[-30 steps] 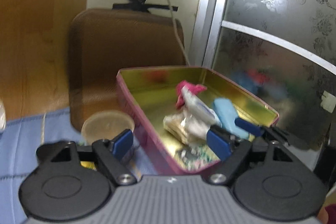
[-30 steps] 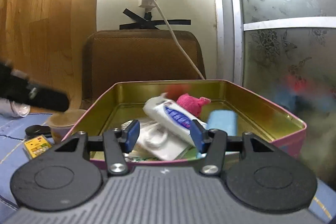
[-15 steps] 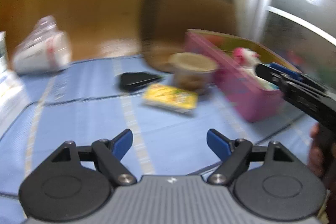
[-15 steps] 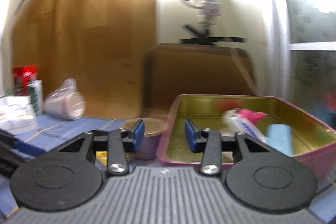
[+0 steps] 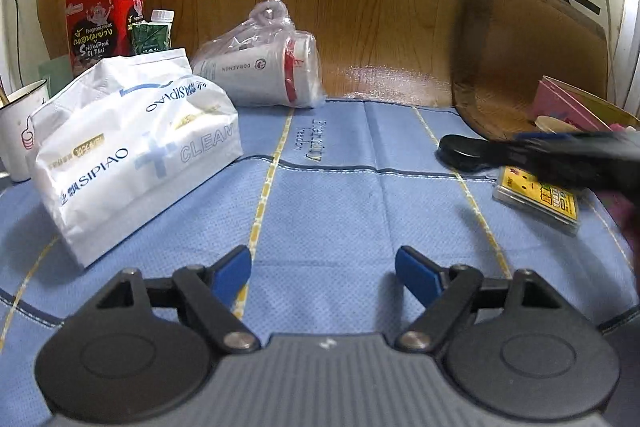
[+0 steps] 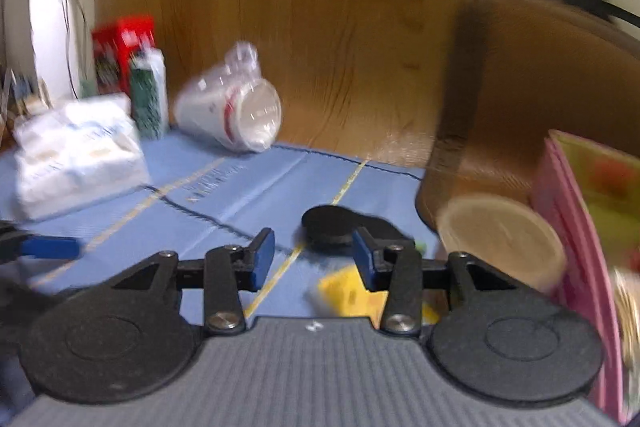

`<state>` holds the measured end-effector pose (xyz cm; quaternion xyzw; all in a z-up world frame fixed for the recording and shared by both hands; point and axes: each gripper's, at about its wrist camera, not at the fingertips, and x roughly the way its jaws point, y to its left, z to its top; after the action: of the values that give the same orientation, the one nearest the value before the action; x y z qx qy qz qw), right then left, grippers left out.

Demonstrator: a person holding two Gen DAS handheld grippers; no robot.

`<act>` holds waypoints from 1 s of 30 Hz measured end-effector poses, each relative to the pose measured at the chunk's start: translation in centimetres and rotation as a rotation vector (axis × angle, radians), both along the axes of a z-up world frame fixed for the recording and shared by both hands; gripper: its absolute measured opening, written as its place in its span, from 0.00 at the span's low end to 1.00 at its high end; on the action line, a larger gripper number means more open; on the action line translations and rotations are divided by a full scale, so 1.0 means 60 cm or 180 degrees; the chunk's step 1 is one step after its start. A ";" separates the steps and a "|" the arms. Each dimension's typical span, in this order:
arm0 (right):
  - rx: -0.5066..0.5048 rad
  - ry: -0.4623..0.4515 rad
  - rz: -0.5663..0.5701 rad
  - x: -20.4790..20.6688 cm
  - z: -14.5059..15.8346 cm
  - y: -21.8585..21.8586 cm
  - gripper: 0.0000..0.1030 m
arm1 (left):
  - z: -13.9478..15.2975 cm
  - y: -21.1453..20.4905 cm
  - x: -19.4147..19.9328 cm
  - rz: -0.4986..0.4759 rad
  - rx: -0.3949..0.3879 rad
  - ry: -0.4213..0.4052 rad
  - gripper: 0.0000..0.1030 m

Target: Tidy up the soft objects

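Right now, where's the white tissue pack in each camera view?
Left wrist: the tissue pack lies large at left on the blue mat, ahead-left of the open left claw.
Right wrist: blurred, small, at far left.
Shared landmark: the bagged paper cups lying behind it.

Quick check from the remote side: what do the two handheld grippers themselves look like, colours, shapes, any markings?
Both look alike. The left gripper has a ribbed grey body with a small white mark at its front edge, two round black discs, angular black linkage arms with silver pivot screws, and blue pads on the fingertips. The right gripper shows the same build. No cables or sleeves are visible.
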<state>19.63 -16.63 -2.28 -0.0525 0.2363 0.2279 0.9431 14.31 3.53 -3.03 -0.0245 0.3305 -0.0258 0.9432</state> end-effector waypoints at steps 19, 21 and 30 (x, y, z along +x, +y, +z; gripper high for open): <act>-0.0995 0.0071 0.0351 0.033 -0.023 0.062 0.48 | 0.001 0.010 -0.004 -0.0010 -0.0157 -0.0027 0.81; -0.0951 0.0044 0.0363 0.025 -0.025 0.059 0.48 | 0.001 0.009 -0.004 -0.0008 -0.0153 -0.0027 0.81; -0.0235 0.0547 0.0265 0.062 0.015 0.034 0.48 | 0.002 0.013 -0.005 0.0012 -0.0204 -0.0024 0.86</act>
<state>23.33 -14.59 -1.36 -0.0773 0.3222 0.2617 0.9065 13.99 4.28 -2.92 -0.0553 0.3258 -0.0346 0.9432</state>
